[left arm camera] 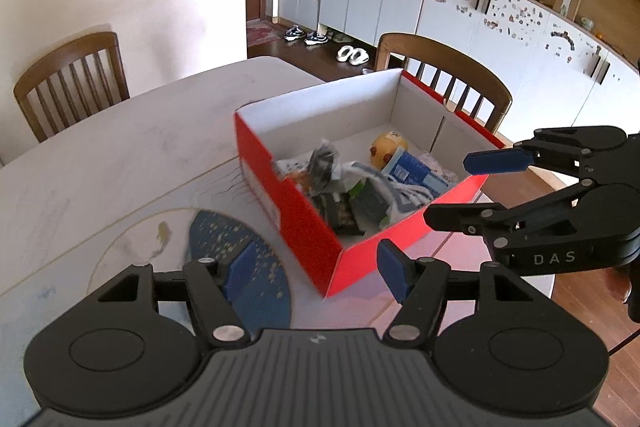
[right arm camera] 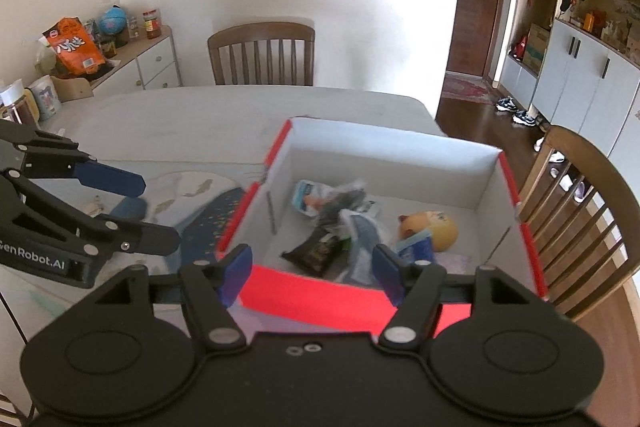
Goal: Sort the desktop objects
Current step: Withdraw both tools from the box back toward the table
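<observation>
A red box (left arm camera: 304,227) with a white inside stands on the pale table (left arm camera: 120,147). It holds several things: a yellow toy (left arm camera: 386,145), a blue packet (left arm camera: 408,169), dark packets (left arm camera: 340,213) and a white cord. My left gripper (left arm camera: 316,271) hovers open and empty just off the box's near corner, over a blue mat. My right gripper (right arm camera: 312,269) is open and empty above the red box's (right arm camera: 320,299) near wall, looking down at the yellow toy (right arm camera: 436,229) and dark packets (right arm camera: 316,251). Each gripper shows in the other's view: right gripper (left arm camera: 448,189), left gripper (right arm camera: 148,211).
A round blue mat (left arm camera: 248,267) with fish drawings lies left of the box. Wooden chairs (left arm camera: 72,79) (left arm camera: 452,75) stand at the far sides of the table. A side cabinet (right arm camera: 152,63) bears an orange snack bag (right arm camera: 76,47) and jars. White cupboards line the far wall.
</observation>
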A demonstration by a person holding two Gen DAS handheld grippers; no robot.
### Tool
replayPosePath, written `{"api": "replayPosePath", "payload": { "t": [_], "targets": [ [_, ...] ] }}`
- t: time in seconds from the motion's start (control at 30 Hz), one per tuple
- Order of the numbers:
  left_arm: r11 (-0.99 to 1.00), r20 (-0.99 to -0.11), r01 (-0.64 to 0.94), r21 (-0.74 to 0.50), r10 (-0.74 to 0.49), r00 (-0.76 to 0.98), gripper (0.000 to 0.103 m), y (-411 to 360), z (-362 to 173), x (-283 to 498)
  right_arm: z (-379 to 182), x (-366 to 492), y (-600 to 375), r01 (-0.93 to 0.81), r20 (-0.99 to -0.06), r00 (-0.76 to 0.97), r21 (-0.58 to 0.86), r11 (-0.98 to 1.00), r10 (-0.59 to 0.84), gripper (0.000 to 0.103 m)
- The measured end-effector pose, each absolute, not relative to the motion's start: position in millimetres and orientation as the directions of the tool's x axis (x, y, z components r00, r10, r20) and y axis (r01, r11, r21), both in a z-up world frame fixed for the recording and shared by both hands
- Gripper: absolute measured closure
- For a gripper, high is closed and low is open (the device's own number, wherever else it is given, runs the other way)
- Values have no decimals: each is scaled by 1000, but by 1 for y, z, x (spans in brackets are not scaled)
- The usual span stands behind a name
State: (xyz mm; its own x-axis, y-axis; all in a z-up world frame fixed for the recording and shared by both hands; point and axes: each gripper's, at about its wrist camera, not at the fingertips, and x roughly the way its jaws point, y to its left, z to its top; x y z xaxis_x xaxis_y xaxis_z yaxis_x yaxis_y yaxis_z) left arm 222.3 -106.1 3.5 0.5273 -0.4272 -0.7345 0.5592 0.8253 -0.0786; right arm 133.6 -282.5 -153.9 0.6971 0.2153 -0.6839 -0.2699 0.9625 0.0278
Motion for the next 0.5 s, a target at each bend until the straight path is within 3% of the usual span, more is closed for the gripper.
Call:
{"api": "replayPosePath", "payload": {
  "t": [0.5],
  "targets": [
    [849, -729, 523, -77, -405, 551, 33, -11, -2, 213, -161, 103, -197, -356, -674, 678, 49, 933, 294, 29]
  ]
}}
